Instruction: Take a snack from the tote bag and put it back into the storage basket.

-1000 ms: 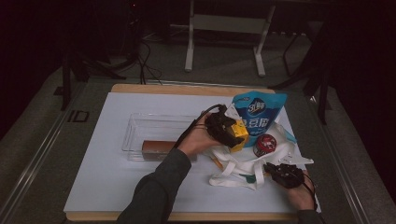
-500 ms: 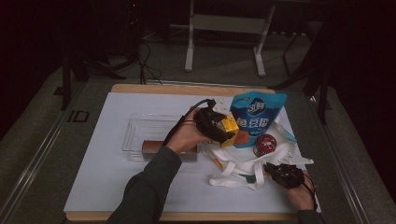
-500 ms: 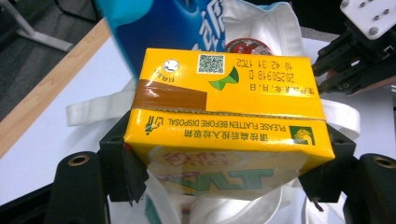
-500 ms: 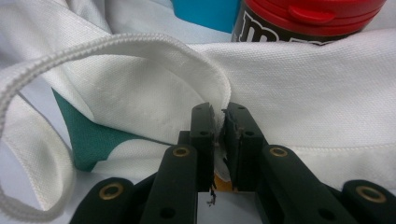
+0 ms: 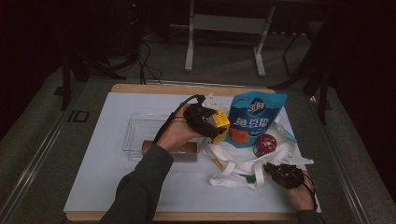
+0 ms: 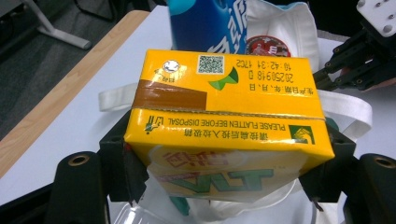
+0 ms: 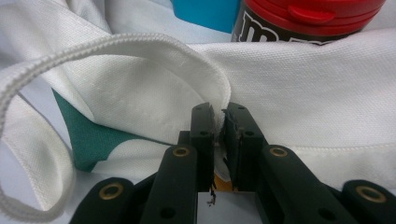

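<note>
Left gripper (image 5: pixel 215 125): clamped on a yellow carton (image 6: pixel 224 126), held off the table above the near edge of the white bag (image 5: pixel 243 161). The carton sits crosswise between the two jaws, one narrow side against each pad, its printed top facing up and away.

Right gripper (image 7: pixel 222 128): jaws nearly together, pinching a fold of the bag's cloth at its near right edge, low on the table.

Blue pouch (image 5: pixel 254 119): upright in the bag, just beside the carton.

Red-lidded can (image 5: pixel 265 143): in the bag's mouth, before the pouch.

Clear tray (image 5: pixel 140 133): on the white mat, left of the carton.

Brown box (image 5: pixel 184 150): beside the tray's near edge, under the left wrist.
</note>
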`<action>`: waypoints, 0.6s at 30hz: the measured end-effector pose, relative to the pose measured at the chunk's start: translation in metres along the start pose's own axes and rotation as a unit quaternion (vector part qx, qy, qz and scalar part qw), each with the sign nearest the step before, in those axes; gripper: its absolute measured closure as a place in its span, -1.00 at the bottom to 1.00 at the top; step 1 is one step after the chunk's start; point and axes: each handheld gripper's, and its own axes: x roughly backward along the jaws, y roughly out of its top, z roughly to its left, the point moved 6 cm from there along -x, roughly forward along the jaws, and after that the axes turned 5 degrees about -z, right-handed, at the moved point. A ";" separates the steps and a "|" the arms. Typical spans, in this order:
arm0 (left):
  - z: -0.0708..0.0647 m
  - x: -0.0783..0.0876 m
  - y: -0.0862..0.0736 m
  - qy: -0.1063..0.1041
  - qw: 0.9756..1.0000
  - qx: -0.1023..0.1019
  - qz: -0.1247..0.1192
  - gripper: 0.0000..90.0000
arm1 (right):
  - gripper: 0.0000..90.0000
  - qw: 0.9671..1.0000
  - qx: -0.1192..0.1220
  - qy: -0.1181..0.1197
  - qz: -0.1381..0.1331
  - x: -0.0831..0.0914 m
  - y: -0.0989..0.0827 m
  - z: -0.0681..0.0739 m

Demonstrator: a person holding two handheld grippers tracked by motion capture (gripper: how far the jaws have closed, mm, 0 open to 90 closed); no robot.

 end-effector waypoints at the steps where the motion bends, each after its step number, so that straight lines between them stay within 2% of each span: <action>1: 0.001 0.001 -0.001 0.002 1.000 0.001 0.000 -0.36 | 0.82 1.000 0.000 0.000 0.000 0.000 0.000 0.000; 18: 0.011 0.014 -0.006 0.017 1.000 0.010 -0.003 -0.36 | 0.82 1.000 0.000 -0.001 0.001 0.000 0.000 0.000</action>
